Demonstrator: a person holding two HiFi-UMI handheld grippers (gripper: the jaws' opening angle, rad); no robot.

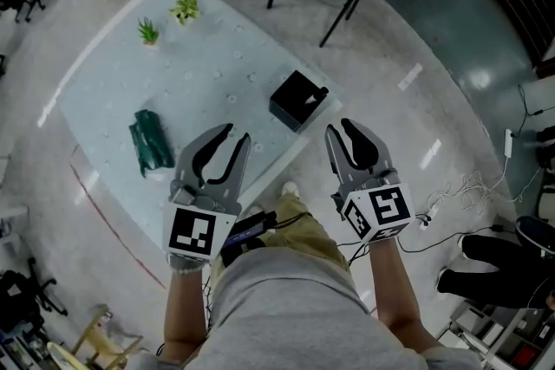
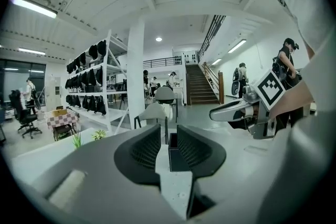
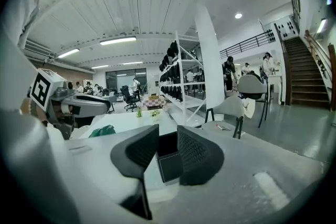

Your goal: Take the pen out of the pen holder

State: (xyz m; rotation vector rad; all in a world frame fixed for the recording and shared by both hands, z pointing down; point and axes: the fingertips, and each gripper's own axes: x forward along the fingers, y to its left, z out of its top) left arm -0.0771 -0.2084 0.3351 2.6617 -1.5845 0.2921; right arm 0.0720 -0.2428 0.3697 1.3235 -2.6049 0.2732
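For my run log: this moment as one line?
left claw: open, empty | right claw: open, empty | pen holder: untouched | pen: in holder

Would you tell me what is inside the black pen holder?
A dark pen leans out over the right rim of the pen holder; its lower part and the bottom are hidden inside.

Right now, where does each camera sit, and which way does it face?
Head view: on the person's head, facing steeply down at the table and pen holder; shows left gripper, right gripper, forearms, torso.
Left gripper view: on the left gripper, facing along its open jaws at the pen holder; right gripper at right.
Right gripper view: on the right gripper, along its open jaws at the pen holder; left gripper at left.
Shared: all three show the pen holder.
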